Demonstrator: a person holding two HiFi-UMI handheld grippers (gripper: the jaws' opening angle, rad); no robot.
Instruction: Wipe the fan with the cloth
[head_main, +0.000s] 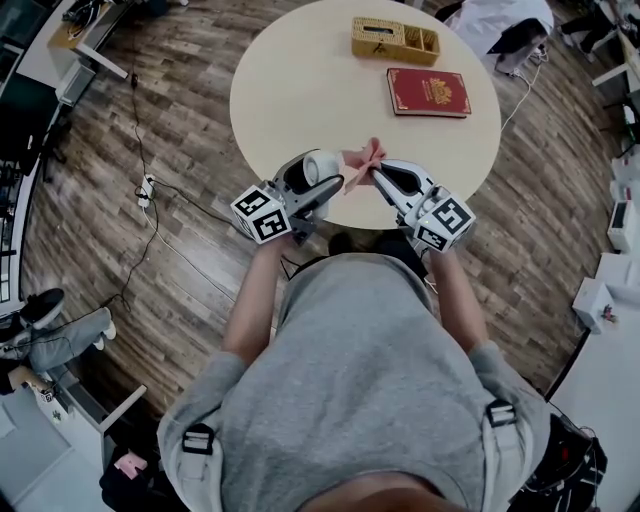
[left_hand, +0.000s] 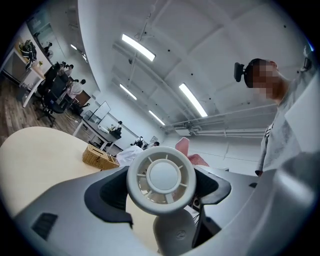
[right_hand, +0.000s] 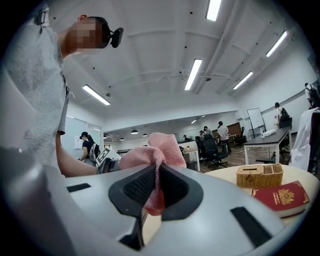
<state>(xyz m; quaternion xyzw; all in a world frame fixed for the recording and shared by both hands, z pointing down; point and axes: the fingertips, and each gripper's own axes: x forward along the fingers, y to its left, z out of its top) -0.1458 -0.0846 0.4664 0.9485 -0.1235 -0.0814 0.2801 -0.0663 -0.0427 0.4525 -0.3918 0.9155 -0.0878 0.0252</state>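
A small white round fan (head_main: 313, 170) is clamped in my left gripper (head_main: 330, 186), held above the near edge of the round table (head_main: 290, 100). Its grille (left_hand: 161, 180) faces the camera in the left gripper view, filling the space between the jaws. My right gripper (head_main: 377, 174) is shut on a pink cloth (head_main: 366, 159), bunched and sticking up past the jaws (right_hand: 156, 155). In the head view the cloth sits right beside the fan's front. A corner of the cloth (left_hand: 184, 147) shows behind the fan.
A wicker box (head_main: 394, 40) and a red book (head_main: 428, 92) lie on the far side of the table. Cables and a power strip (head_main: 146, 188) run across the wooden floor at the left. Office desks and people stand in the background.
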